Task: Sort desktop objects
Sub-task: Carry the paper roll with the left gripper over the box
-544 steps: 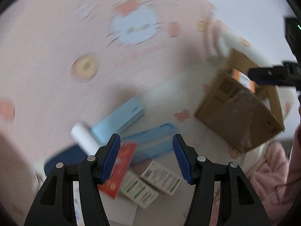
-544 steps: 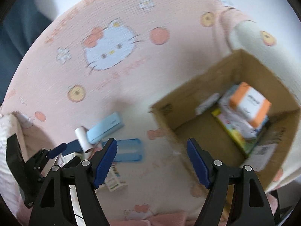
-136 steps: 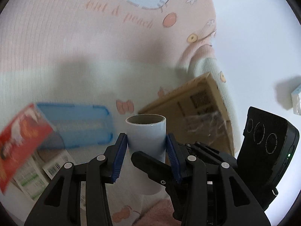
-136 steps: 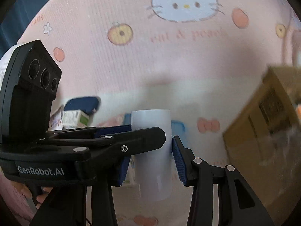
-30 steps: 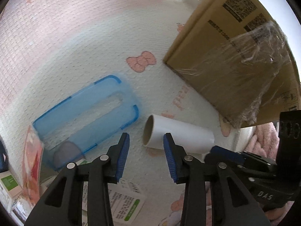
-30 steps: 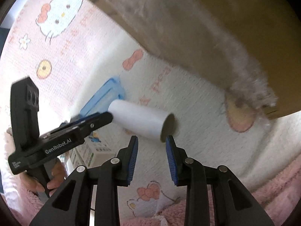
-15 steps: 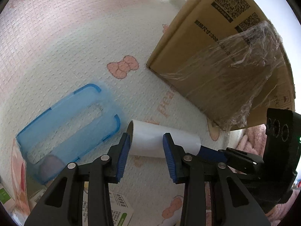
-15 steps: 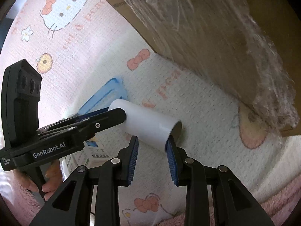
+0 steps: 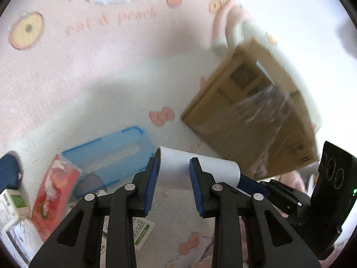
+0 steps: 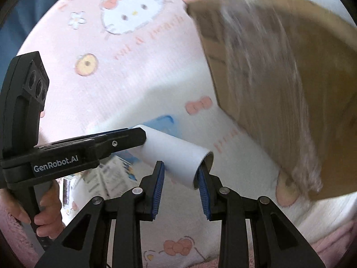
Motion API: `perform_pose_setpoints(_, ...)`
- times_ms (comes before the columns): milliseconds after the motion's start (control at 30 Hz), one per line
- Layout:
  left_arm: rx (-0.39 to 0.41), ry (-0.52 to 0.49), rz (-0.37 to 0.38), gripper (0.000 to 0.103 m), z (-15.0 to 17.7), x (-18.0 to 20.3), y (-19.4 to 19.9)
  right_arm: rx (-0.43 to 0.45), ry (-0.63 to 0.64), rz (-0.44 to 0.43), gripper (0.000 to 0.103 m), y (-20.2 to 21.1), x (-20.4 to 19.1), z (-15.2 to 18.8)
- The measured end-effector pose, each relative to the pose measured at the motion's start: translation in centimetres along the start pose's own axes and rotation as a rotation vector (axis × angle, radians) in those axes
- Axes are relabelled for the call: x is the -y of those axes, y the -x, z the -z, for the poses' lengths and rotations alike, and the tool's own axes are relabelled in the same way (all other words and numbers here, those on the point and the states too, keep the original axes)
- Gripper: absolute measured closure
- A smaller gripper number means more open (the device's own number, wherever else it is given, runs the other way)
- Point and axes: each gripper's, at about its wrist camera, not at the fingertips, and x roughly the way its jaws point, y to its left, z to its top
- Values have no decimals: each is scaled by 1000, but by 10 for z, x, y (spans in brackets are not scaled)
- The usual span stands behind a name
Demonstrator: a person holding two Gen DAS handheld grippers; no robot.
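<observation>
White paper roll (image 9: 198, 169) held horiz. above the pink cartoon-print blanket (image 9: 89, 71), one gripper on each end. Left gripper (image 9: 173, 179): jaws closing, pads pinching the roll's open left end. Right gripper (image 10: 181, 178) pinches the other end, blue pads on both sides. Cardboard box (image 9: 263, 120) w/ plastic wrap far right. Blue plastic case (image 9: 107, 154) lies left, near a red packet (image 9: 53, 192).

One white paper roll (image 9: 196, 169), one cardboard box (image 9: 252, 120) and one clear blue case (image 9: 107, 154) are in view. There is one red packet (image 9: 53, 192), plus at least two small white cartons (image 9: 13, 203) (the blurred pile may hide more)
</observation>
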Motion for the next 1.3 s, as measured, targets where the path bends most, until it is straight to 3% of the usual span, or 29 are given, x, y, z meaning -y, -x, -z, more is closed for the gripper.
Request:
perform_pose_setpoints(167,98,0,17,71,-16,17,36,95,76,-5,76,31,-14,-21)
perform_pose_setpoints(333,193,-58,41,71,-41,50,62,178,53,11,76,66,-7,-46)
perform_pose_setpoints(633,250,-158,77,71,-98,127,46,292,23,90,76,110,30,-94)
perform_pose_setpoints(767,219,-182,117,71,-119,158,21,305,-20,128,76,121,65,-112)
perform_pose_setpoints(967,71,-228,158,71,-161,209,-41,281,-97,177,76,129,125,-132)
perform_pose_setpoints(1300,-53,-311,165,71,-203,273,-136,200,-253,218,76,118,232,-171)
